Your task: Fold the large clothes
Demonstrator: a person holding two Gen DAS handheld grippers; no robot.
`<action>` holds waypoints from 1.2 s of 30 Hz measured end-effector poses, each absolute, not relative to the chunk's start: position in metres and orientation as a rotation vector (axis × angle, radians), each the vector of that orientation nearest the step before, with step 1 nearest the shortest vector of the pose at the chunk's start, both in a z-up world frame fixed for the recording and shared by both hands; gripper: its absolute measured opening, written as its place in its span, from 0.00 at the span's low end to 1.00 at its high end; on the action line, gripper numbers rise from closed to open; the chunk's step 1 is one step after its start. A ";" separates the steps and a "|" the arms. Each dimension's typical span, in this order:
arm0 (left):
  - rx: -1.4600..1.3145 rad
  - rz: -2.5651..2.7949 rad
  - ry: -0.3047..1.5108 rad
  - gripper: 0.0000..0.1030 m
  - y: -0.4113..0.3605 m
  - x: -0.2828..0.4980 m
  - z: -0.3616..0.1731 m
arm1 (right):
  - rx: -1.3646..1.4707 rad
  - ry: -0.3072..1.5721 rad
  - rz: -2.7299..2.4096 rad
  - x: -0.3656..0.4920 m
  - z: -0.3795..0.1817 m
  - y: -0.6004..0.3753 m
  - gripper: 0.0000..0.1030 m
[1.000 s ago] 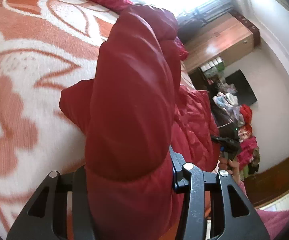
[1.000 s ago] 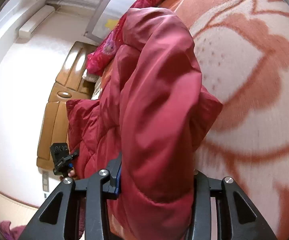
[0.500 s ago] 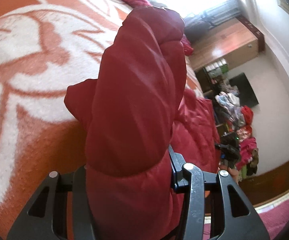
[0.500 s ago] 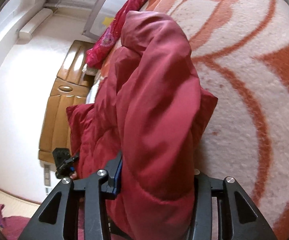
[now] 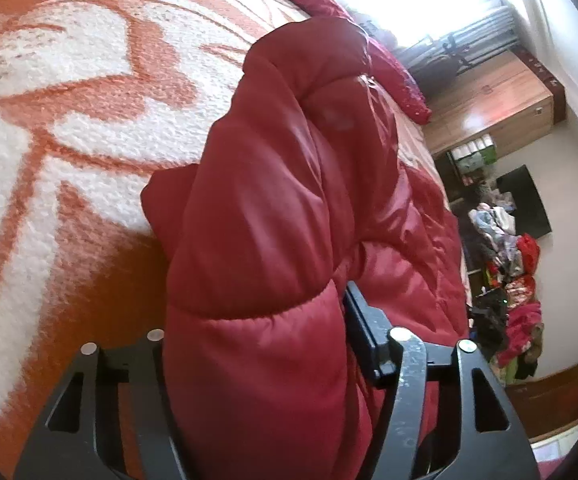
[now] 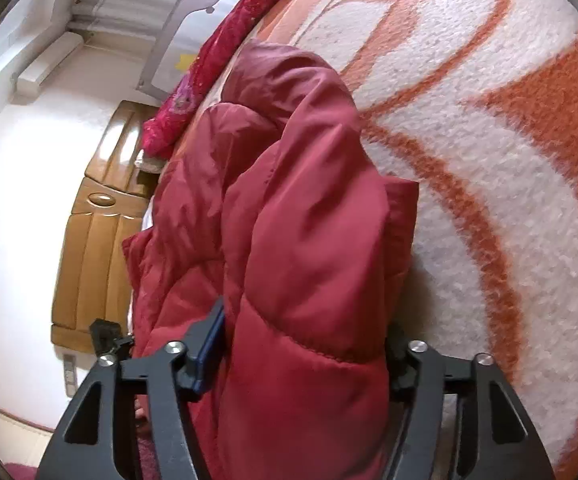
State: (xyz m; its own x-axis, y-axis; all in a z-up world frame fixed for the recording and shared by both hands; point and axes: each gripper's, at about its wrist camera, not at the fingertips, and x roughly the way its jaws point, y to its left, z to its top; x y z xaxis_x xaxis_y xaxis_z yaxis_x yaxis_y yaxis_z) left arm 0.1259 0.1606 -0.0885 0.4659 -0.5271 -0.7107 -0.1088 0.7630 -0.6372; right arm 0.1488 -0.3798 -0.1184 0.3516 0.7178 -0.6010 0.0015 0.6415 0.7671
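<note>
A large red puffer jacket [image 5: 273, 216] lies on an orange and white patterned blanket [image 5: 69, 128]. My left gripper [image 5: 257, 344] is shut on a thick fold of the jacket, which bulges up between the jaws and hides the fingertips. My right gripper [image 6: 305, 344] is shut on another thick fold of the same jacket [image 6: 301, 208]. The rest of the jacket spreads between the two grippers. The right gripper also shows far off in the left wrist view [image 5: 489, 316], and the left one in the right wrist view [image 6: 107, 334].
A dark red pillow or quilt [image 6: 213, 60] lies along the far edge of the blanket [image 6: 509, 200]. A wooden headboard [image 6: 89, 232] stands on one side. A wooden cabinet [image 5: 501, 96] and a pile of clothes [image 5: 517, 280] stand on the other.
Both grippers have moved over the blanket with the jacket folds held; the blanket pattern has shifted beneath them and looks closer. The grip on the jacket is unchanged.
</note>
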 end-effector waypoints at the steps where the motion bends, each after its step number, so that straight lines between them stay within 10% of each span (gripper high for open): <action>1: -0.677 -0.269 1.074 0.65 0.160 0.125 -0.087 | 0.753 1.131 0.518 0.149 -0.117 -0.379 0.67; 8: -0.529 -0.111 1.009 0.71 0.151 0.102 -0.051 | 0.641 1.105 0.411 0.146 -0.100 -0.362 0.82; 36: -0.268 -0.267 0.899 0.71 0.041 0.093 0.009 | 0.228 0.787 0.238 0.115 0.011 -0.294 0.87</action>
